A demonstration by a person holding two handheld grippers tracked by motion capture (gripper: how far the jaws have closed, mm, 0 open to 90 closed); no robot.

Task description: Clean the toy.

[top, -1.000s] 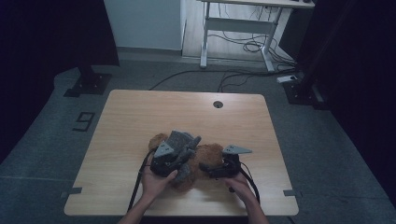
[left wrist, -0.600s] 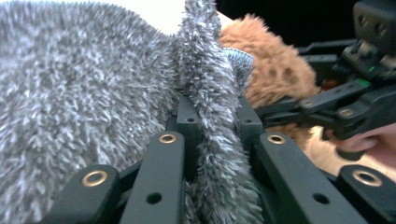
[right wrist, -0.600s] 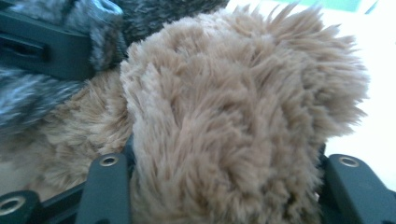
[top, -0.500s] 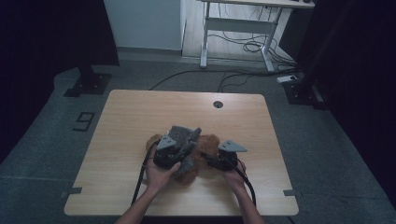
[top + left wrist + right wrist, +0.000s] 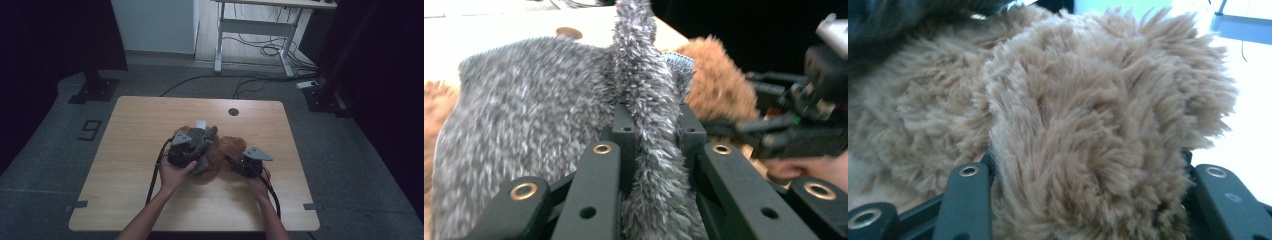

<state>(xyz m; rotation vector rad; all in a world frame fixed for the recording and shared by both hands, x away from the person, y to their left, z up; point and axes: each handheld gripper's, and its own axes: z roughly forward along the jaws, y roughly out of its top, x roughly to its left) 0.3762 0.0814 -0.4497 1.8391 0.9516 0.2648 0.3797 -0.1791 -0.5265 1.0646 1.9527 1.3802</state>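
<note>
A brown plush toy [image 5: 222,150] lies mid-table with a grey fuzzy garment [image 5: 204,137] over it. My left gripper [image 5: 196,144] is shut on a strip of that grey fabric [image 5: 651,75], which stands pinched between its jaws [image 5: 655,120]. The brown toy [image 5: 719,85] shows behind it. From the right, my right gripper [image 5: 231,161] has just been closing its jaws. A thick brown plush limb [image 5: 1088,120] sits between them, and the right gripper [image 5: 1083,165] is now shut on it. A hand holds each gripper.
The wooden table [image 5: 145,120] has a round cable hole [image 5: 233,111] near its far edge. A white tag [image 5: 201,123] pokes out of the toy. Beyond the table stand a white desk frame [image 5: 250,30], floor cables [image 5: 260,50] and dark stand bases [image 5: 95,87].
My left gripper has moved up and away with the grey fabric, lifting it off the toy. My right gripper has shifted slightly and has closed on the brown limb.
</note>
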